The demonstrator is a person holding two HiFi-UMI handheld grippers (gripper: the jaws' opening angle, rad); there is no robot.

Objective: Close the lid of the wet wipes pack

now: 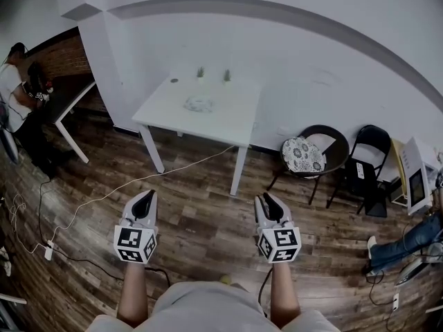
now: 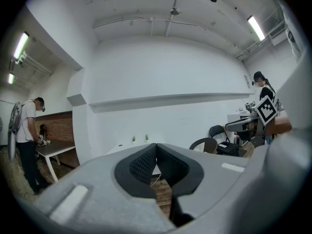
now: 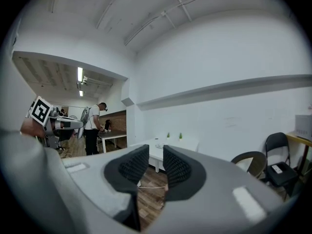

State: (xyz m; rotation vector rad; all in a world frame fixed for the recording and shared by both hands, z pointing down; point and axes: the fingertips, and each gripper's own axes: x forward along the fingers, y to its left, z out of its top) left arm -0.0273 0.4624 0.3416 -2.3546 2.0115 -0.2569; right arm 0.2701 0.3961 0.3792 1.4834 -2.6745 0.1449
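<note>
The wet wipes pack is a small pale bundle on the white table, far ahead across the room; its lid is too small to make out. I hold both grippers low over the wooden floor, well short of the table. My left gripper has its pads touching at the tips and holds nothing. Between the pads of my right gripper there is a narrow gap with nothing in it. In the right gripper view the table shows beyond the jaws with the pack as a tiny shape.
Two small green plants stand at the table's far edge. A round chair with a patterned cushion and a black folding chair stand right of the table. A white cable crosses the floor. A person stands at a dark desk on the left.
</note>
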